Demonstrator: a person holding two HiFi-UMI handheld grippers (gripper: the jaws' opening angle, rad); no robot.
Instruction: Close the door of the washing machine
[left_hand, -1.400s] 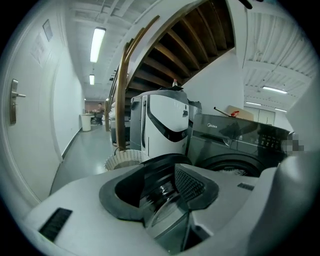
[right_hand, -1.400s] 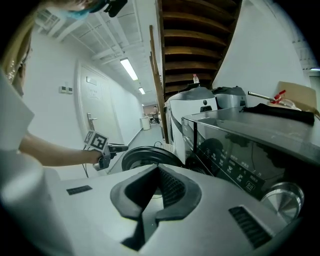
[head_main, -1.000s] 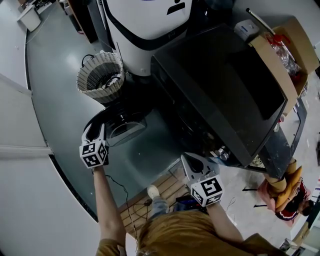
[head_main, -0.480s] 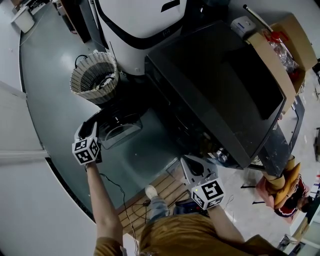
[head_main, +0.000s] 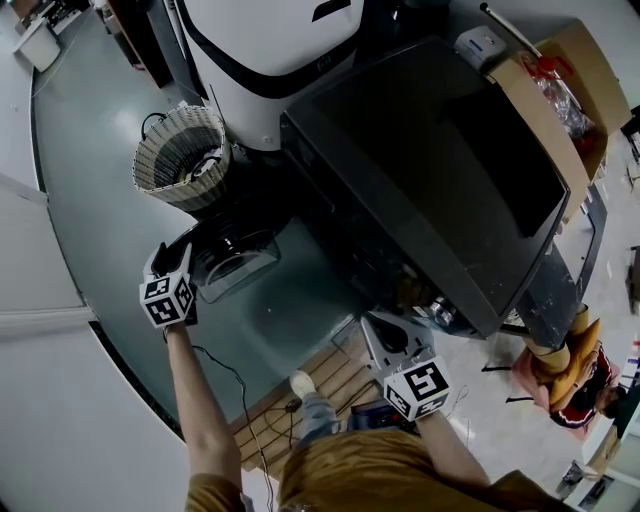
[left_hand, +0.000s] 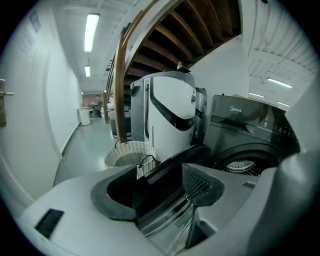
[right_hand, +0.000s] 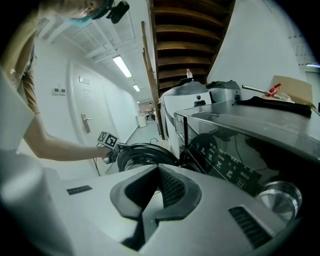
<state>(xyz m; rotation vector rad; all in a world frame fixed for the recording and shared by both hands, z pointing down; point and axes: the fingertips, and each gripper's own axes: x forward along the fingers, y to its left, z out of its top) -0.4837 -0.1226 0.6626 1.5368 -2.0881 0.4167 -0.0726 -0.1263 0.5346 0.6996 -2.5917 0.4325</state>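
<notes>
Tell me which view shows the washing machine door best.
The right gripper view: the door appears there as a round ring, swung open. The head view shows it foreshortened from above; the left gripper view shows only its rim, close up.

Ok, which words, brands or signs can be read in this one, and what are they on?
"Midea": brand on the washing machine, on its upper panel, left gripper view.
Control panel: white labels and a play/pause sign; the wording is too small to read.
White appliance: small dark logo, too blurred to read.
</notes>
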